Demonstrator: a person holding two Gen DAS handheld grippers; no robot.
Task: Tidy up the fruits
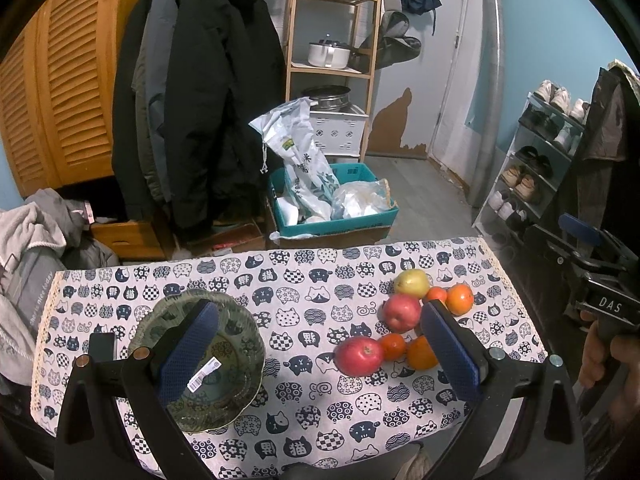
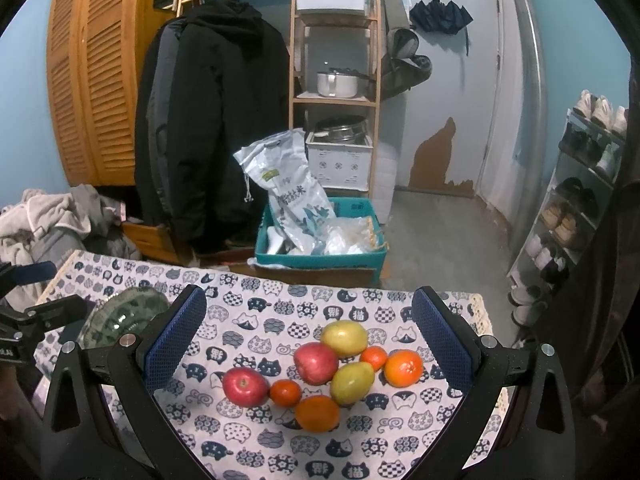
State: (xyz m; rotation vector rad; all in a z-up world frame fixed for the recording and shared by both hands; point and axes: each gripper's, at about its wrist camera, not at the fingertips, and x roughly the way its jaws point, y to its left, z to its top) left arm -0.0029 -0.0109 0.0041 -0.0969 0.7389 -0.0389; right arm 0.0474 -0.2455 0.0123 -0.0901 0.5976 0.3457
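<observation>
A cluster of fruit lies on the right half of the cat-print tablecloth [image 1: 280, 280]: two red apples [image 2: 245, 386] [image 2: 316, 362], two yellow-green fruits [image 2: 344, 338] [image 2: 352, 382], two oranges [image 2: 317, 414] [image 2: 403, 368] and two small tangerines [image 2: 285, 393] [image 2: 374, 358]. An empty green patterned glass bowl [image 1: 240, 336] with a barcode sticker sits at the left. My left gripper [image 1: 320, 352] hovers open, its left finger over the bowl and its right finger beside the fruit. My right gripper [image 2: 310, 342] is open above the cluster, holding nothing.
Beyond the table's far edge stands a teal crate [image 2: 320, 256] with bags on a cardboard box. Dark coats [image 2: 212, 120] hang at the back left, a wooden shelf [image 2: 334, 100] holds pots, and a shoe rack [image 2: 580, 200] lines the right wall. Piled clothes [image 1: 32, 240] lie at the left.
</observation>
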